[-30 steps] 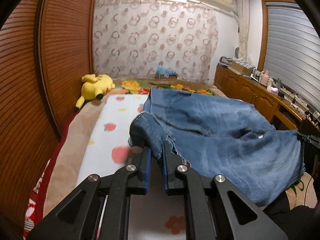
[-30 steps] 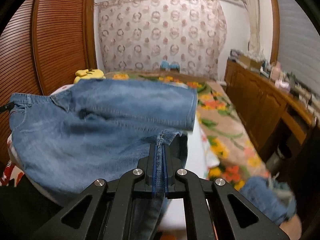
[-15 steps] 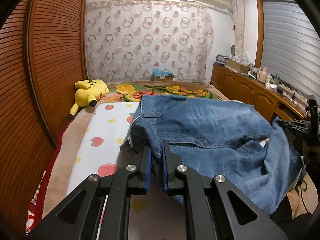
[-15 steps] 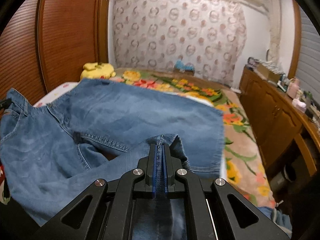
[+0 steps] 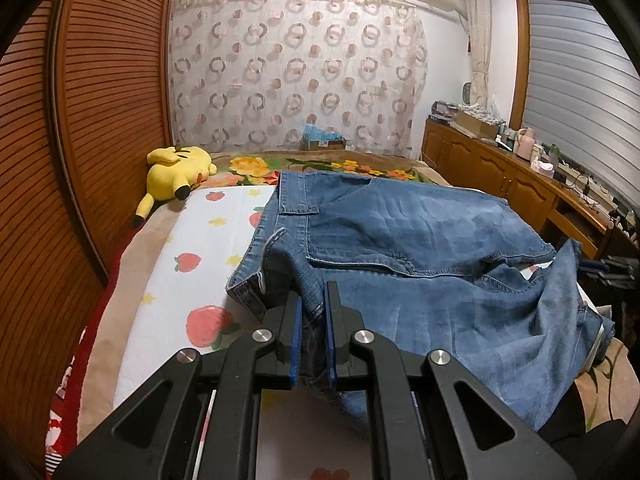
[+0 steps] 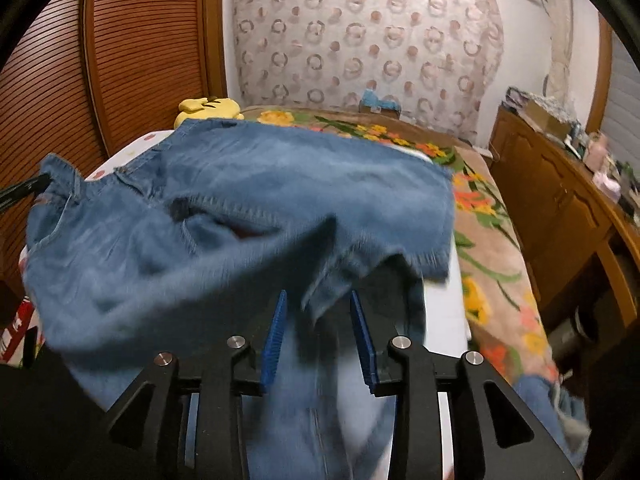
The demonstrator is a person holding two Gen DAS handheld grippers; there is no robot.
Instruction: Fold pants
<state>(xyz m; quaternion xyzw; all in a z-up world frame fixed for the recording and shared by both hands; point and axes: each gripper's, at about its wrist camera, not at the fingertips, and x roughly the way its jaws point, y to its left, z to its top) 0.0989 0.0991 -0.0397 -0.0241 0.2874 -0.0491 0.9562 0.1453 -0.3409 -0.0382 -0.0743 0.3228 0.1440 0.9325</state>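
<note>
Blue jeans (image 5: pixel 420 232) lie spread across the bed, waistband to the left and one leg folded over the other. My left gripper (image 5: pixel 313 300) is shut on a bunched corner of the waistband, low over the sheet. In the right wrist view the jeans (image 6: pixel 240 200) look blurred. My right gripper (image 6: pixel 318 296) is opening over the leg end. A denim edge hangs loose between its blue pads (image 6: pixel 276 340), and neither pad presses on it. The tip of the left gripper (image 6: pixel 24 190) shows at the far left edge of that view.
A white strawberry-print sheet (image 5: pixel 188 280) covers the bed over a floral blanket (image 6: pixel 480 216). A yellow plush toy (image 5: pixel 176 172) lies at the far left corner. Slatted wooden doors (image 5: pixel 80 120) run along the left. A cluttered wooden cabinet (image 5: pixel 500 184) lines the right. More denim (image 6: pixel 552 404) lies low at the right.
The right jaws have parted and let go of the leg hem, which now hangs loose. Both grippers have sunk towards the bed, and the jeans have settled flatter.
</note>
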